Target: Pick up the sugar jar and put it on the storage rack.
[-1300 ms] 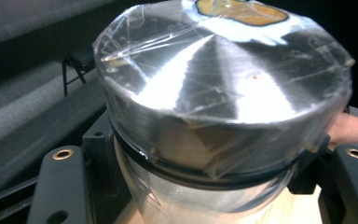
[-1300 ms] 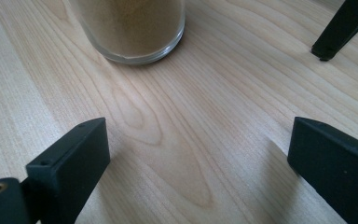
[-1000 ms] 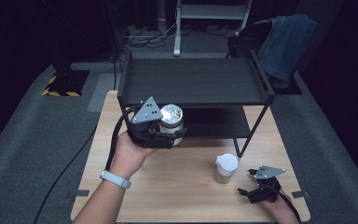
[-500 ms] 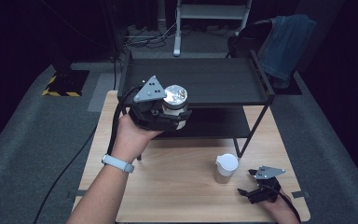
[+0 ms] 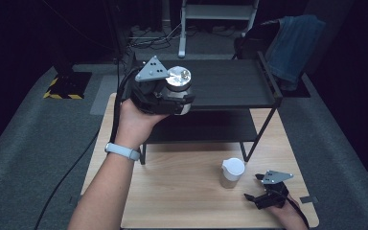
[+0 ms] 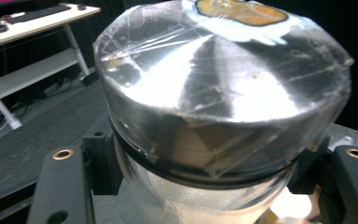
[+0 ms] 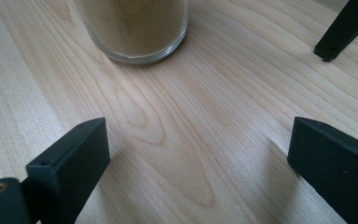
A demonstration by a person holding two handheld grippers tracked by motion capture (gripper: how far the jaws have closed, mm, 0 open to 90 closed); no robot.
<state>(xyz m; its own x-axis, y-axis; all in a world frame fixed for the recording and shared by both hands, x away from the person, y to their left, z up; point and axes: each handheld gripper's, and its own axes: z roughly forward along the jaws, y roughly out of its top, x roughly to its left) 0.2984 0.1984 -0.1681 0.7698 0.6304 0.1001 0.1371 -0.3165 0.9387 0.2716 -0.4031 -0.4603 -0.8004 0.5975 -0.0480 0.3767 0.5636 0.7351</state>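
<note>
A clear jar with a shiny metal lid (image 5: 178, 76) hangs in the air at the front left of the black rack's top shelf (image 5: 230, 84). My left gripper (image 5: 181, 99) is shut on it, its jaws pressing on the glass just below the lid. In the left gripper view the taped lid of the jar (image 6: 223, 93) looms close between the two jaws. My right gripper (image 5: 252, 188) rests on the wooden table (image 5: 182, 196) at the front right, open and holding nothing. A white-lidded jar (image 5: 232, 171) of sandy powder (image 7: 135, 28) stands just beyond my right gripper (image 7: 196, 140).
The black two-tier rack stands across the back half of the table, one foot (image 7: 328, 51) close to the right gripper. A blue cloth (image 5: 292, 43) hangs over a chair behind the rack. A black cable (image 5: 76, 163) trails off the table's left side.
The left hand has lifted the metal-lidded jar from in front of the lower shelf up to the level of the top shelf. The right gripper has stayed put.
</note>
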